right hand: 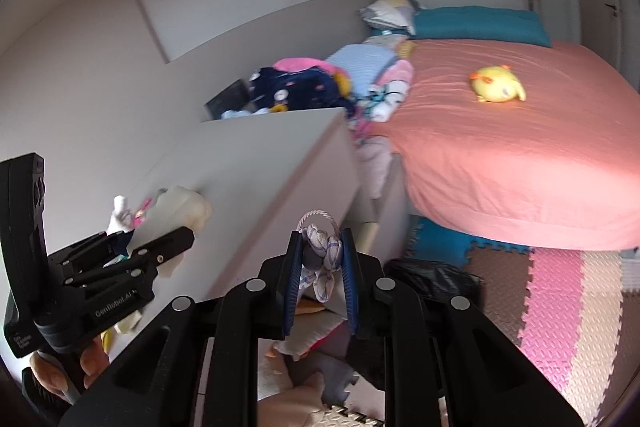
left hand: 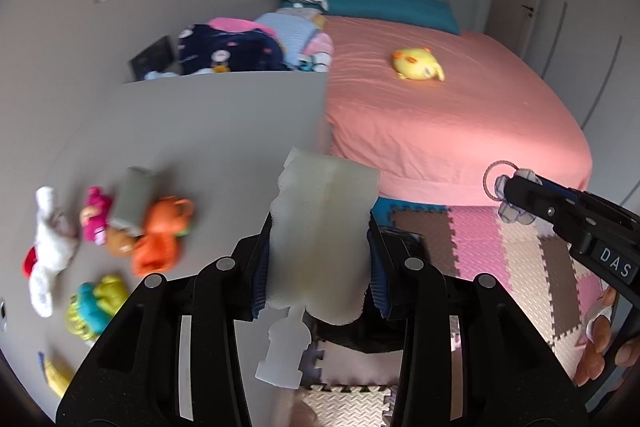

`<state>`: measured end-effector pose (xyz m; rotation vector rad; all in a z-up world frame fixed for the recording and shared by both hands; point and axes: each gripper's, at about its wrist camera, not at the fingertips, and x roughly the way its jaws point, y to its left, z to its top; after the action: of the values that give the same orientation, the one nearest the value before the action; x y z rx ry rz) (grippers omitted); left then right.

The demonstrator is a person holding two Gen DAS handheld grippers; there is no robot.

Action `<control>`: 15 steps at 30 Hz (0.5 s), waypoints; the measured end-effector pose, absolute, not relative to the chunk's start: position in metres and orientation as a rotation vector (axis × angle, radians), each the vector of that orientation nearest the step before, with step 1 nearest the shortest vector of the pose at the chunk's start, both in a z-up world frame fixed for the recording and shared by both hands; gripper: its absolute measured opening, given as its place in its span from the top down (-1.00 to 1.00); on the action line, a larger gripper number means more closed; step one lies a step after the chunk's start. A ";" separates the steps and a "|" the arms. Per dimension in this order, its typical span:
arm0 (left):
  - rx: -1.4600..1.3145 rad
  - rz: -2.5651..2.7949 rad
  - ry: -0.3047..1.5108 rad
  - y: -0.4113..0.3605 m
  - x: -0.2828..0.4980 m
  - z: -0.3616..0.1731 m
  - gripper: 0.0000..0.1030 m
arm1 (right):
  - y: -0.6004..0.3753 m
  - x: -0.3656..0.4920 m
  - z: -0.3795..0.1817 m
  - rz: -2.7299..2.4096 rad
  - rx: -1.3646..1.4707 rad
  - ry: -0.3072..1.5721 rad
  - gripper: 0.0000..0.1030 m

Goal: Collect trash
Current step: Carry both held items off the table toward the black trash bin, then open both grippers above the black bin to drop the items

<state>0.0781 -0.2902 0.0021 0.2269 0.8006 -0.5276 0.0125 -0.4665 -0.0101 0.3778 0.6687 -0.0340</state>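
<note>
My left gripper is shut on a whitish foam piece and holds it above the floor beside the white dresser; it also shows in the right wrist view. My right gripper is shut on a small knotted cloth bundle with a cord loop. In the left wrist view the right gripper shows at the right, with the bundle at its tip. A black trash bag lies on the floor below, near the bed's corner.
A white dresser top carries several small toys. A bed with a salmon sheet holds a yellow plush. Clothes are piled behind the dresser. Coloured foam mats cover the floor.
</note>
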 end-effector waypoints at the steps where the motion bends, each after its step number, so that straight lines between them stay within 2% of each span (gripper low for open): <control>1: 0.235 -0.540 0.805 -0.299 0.079 0.000 0.23 | -0.474 0.011 -0.011 -0.052 0.384 0.669 0.60; 8: 0.280 -0.615 0.829 -0.346 0.081 -0.009 0.20 | -0.515 0.006 -0.016 -0.148 0.404 0.676 0.60; 9: 0.293 -0.626 0.834 -0.353 0.082 -0.011 0.17 | -0.519 0.007 -0.016 -0.159 0.397 0.681 0.55; 10: 0.305 -0.633 0.839 -0.357 0.081 -0.013 -0.07 | -0.522 0.010 -0.016 -0.180 0.376 0.694 0.45; 11: 0.323 -0.629 0.846 -0.360 0.081 -0.015 -0.33 | -0.525 0.011 -0.015 -0.203 0.363 0.697 -0.10; 12: 0.341 -0.607 0.842 -0.363 0.082 -0.017 -0.92 | -0.529 0.012 -0.014 -0.244 0.354 0.689 -0.66; 15: 0.364 -0.568 0.822 -0.363 0.086 -0.019 -0.88 | -0.540 0.012 -0.009 -0.304 0.337 0.656 -0.70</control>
<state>0.0860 -0.3627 -0.0186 0.3643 0.8220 -0.5677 0.0121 -0.5399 -0.0089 0.3373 0.6563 -0.3037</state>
